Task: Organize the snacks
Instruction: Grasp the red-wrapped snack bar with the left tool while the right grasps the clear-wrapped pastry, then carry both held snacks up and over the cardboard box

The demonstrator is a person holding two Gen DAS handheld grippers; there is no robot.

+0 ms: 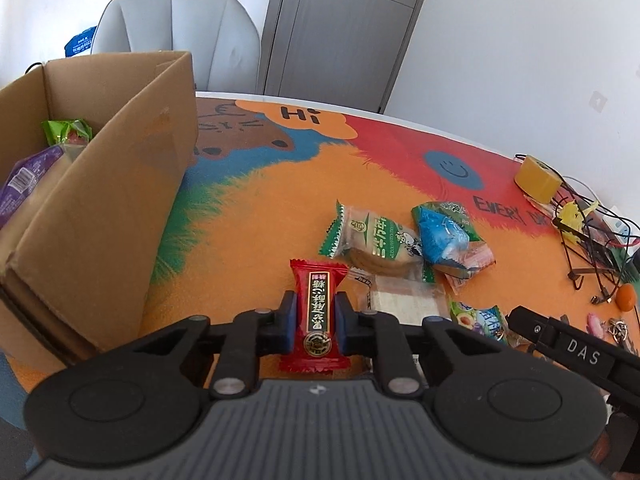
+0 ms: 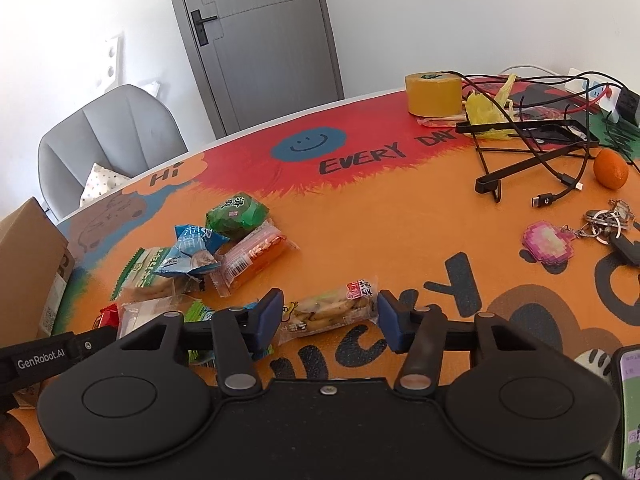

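Red candy packet (image 1: pixel 316 316) clamped tight in left gripper (image 1: pixel 316 318)!
Clear biscuit packet (image 2: pixel 330 310) between right gripper (image 2: pixel 328 318) pads, contact unclear; snack pile (image 2: pixel 208 252) left, cardboard box (image 1: pixel 100 208) alongside.

Left gripper (image 1: pixel 316 312) angled down toward table, blue pads (image 1: pixel 290 316) pinched tight on red candy packet (image 1: pixel 316 312). Right gripper (image 2: pixel 328 316) at its 3 o'clock, likewise angled down, jaws apart, straddling clear biscuit packet (image 2: pixel 332 310), pads not pressing.
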